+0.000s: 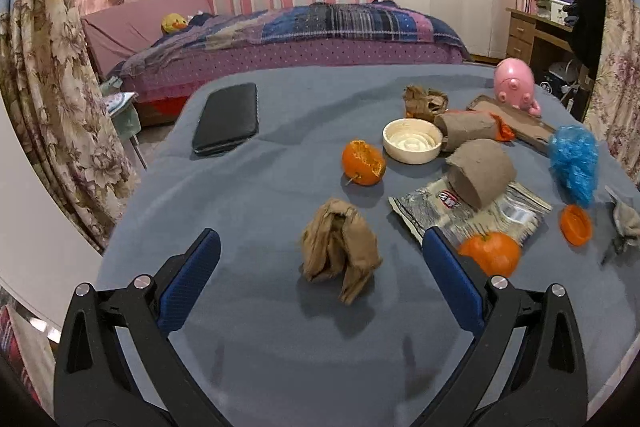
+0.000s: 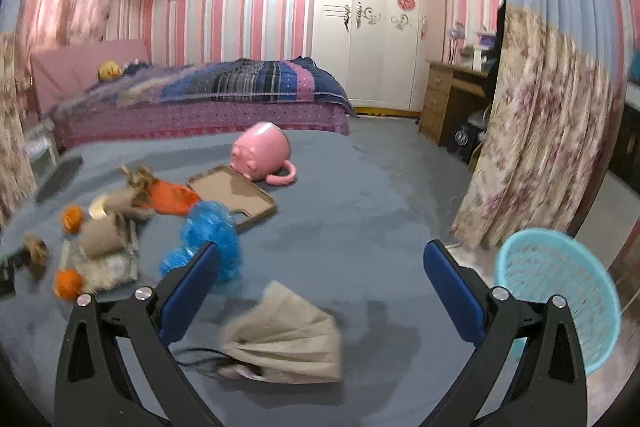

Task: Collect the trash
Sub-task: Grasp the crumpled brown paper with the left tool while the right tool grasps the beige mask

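In the left wrist view my left gripper [image 1: 320, 247] is open above the blue-grey table, with a crumpled brown paper wad [image 1: 339, 251] lying between its fingers, untouched. Beyond lie a half-peeled orange [image 1: 362, 163], a whole orange [image 1: 491, 253], a silver wrapper [image 1: 472, 213] under a cardboard roll [image 1: 480, 173], a white bowl [image 1: 413, 140] and a blue plastic wad [image 1: 574, 163]. In the right wrist view my right gripper [image 2: 322, 259] is open over a beige cloth pouch [image 2: 284, 343]. A light blue basket [image 2: 560, 295] stands off the table's right edge.
A black phone [image 1: 227, 118] lies at the table's far left. A pink pig-shaped mug [image 2: 262, 151] lies on its side beside a flat brown cardboard tray [image 2: 234, 193]. An orange peel [image 1: 575, 225] sits at the right. Floral curtains [image 2: 532, 155] hang close on the right; a bed [image 2: 208, 99] is behind.
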The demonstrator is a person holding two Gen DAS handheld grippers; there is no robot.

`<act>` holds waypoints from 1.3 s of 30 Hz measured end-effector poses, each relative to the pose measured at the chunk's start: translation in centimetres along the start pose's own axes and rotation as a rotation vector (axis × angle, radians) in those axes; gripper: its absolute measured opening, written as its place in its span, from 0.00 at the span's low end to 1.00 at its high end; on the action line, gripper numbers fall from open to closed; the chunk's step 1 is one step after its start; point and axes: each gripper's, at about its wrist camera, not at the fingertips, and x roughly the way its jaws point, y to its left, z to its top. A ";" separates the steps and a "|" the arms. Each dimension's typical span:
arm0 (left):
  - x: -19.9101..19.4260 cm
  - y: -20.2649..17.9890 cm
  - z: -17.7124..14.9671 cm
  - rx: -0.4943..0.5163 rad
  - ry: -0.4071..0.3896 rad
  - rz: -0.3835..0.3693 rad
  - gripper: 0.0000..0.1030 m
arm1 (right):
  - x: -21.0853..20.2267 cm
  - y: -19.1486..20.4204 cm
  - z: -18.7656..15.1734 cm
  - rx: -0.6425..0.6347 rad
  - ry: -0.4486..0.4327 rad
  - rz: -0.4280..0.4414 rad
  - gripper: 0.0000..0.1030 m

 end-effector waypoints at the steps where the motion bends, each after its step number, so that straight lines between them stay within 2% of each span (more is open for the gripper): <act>1: 0.5 -0.1 0.1 0.001 0.011 -0.005 0.95 | 0.3 -0.1 -0.2 -0.012 0.013 -0.016 0.96; 3: 1.2 -0.3 0.3 0.006 0.024 -0.016 0.88 | 0.8 -0.9 -0.3 -0.008 0.032 -0.023 0.96; 5: 1.9 -0.2 0.5 -0.006 0.050 -0.054 0.75 | 1.1 -2.0 -0.4 0.027 0.045 -0.012 0.96; 6: 2.1 -0.1 0.5 -0.017 0.061 -0.069 0.72 | 1.2 -2.5 -0.6 0.044 0.050 -0.017 0.96; 8: 2.7 0.1 0.5 -0.034 0.088 -0.107 0.54 | 1.3 -3.2 -0.9 0.068 0.056 -0.013 0.96; 10: 3.2 0.2 0.2 -0.034 0.122 -0.131 0.43 | 1.6 -3.5 -1.1 0.090 0.074 -0.005 0.96; 13: 2.7 0.4 0.0 -0.027 0.109 -0.119 0.42 | 2.1 -3.0 -1.9 0.098 0.111 0.014 0.96; 18: 0.5 0.8 -0.5 0.008 0.074 -0.054 0.42 | 3.7 -1.4 -3.6 0.123 0.205 0.080 0.96; 25: -1.4 1.5 -1.4 -0.017 0.063 -0.062 0.42 | 4.8 1.0 -5.0 0.101 0.265 0.123 0.95; 28: -1.7 1.2 -1.6 -0.014 0.063 -0.061 0.42 | 5.1 1.8 -5.3 0.101 0.279 0.159 0.77; 32: -2.0 1.2 -1.7 -0.022 0.051 -0.059 0.42 | 4.8 2.8 -5.0 0.071 0.272 0.223 0.45; 36: -2.3 0.9 -1.7 -0.028 0.048 -0.057 0.42 | 4.2 3.6 -4.6 0.039 0.247 0.235 0.34; 39: -2.4 0.7 -1.5 -0.031 0.051 -0.053 0.42 | 3.8 3.2 -4.1 0.043 0.222 0.225 0.30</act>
